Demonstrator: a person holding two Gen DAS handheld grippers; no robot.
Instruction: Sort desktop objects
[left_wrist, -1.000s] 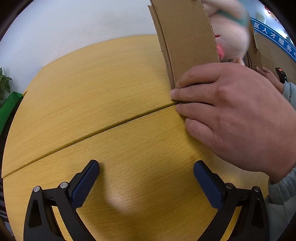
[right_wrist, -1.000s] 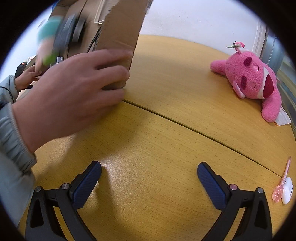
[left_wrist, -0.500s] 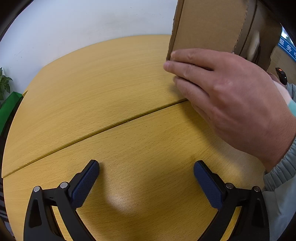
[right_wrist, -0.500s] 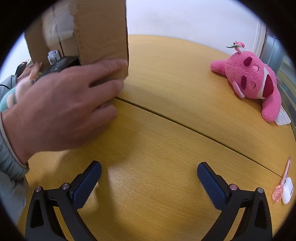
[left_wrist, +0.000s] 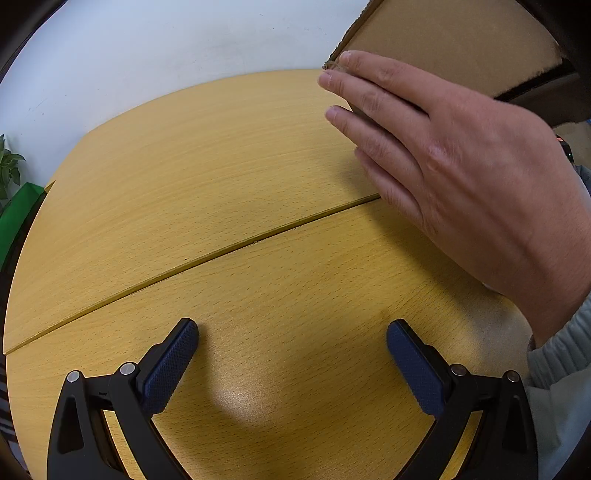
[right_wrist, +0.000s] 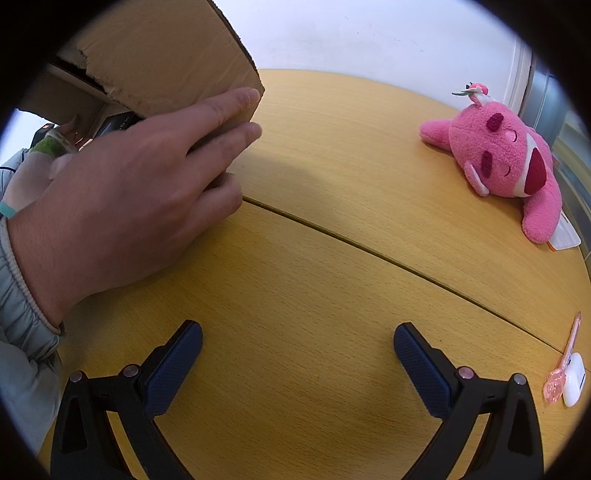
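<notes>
Grippers first: left gripper (left_wrist: 292, 356) and right gripper (right_wrist: 297, 356) both gape empty over the wooden surface (right_wrist: 314, 280). Farther on, a bare hand (right_wrist: 122, 203) tilts a box (right_wrist: 162, 62). Pen (right_wrist: 563, 363) and earbud case (right_wrist: 574, 384) lie touching at right; plush (right_wrist: 506, 166) lies farthest.

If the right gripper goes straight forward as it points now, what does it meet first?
Probably nothing: ahead of the open right gripper lies bare wooden table up to the wall. The cardboard box sits left of that line, the pink plush toy right.

Curved wooden table (left_wrist: 229, 177) with a seam, plain white wall (left_wrist: 147, 55), green plant (left_wrist: 9, 166)
</notes>
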